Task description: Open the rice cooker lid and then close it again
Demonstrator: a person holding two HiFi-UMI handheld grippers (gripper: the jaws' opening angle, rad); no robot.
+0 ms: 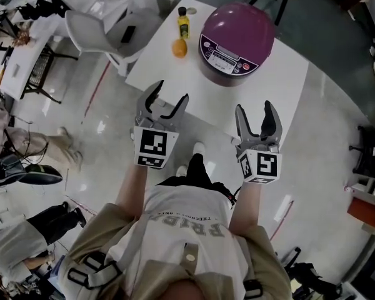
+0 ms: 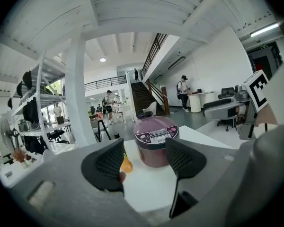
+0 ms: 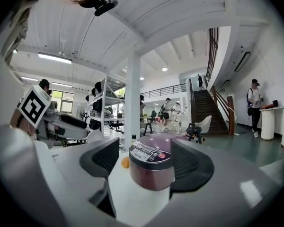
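A purple rice cooker (image 1: 237,41) stands with its lid down at the far side of the white table (image 1: 194,86); its control panel faces me. Both gripper views frame the rice cooker (image 2: 155,142) (image 3: 150,167) between open jaws. My left gripper (image 1: 170,99) hovers over the table's near left part, open and empty. At the near right edge my right gripper (image 1: 257,118) is open too, holding nothing. Both stay well short of the cooker.
An orange (image 1: 179,47) and a small yellow bottle (image 1: 183,24) sit left of the cooker. A white chair (image 1: 106,33) stands beyond the table's left corner. People (image 1: 25,149) stand on the floor at the left. Shelving (image 1: 372,180) lines the right.
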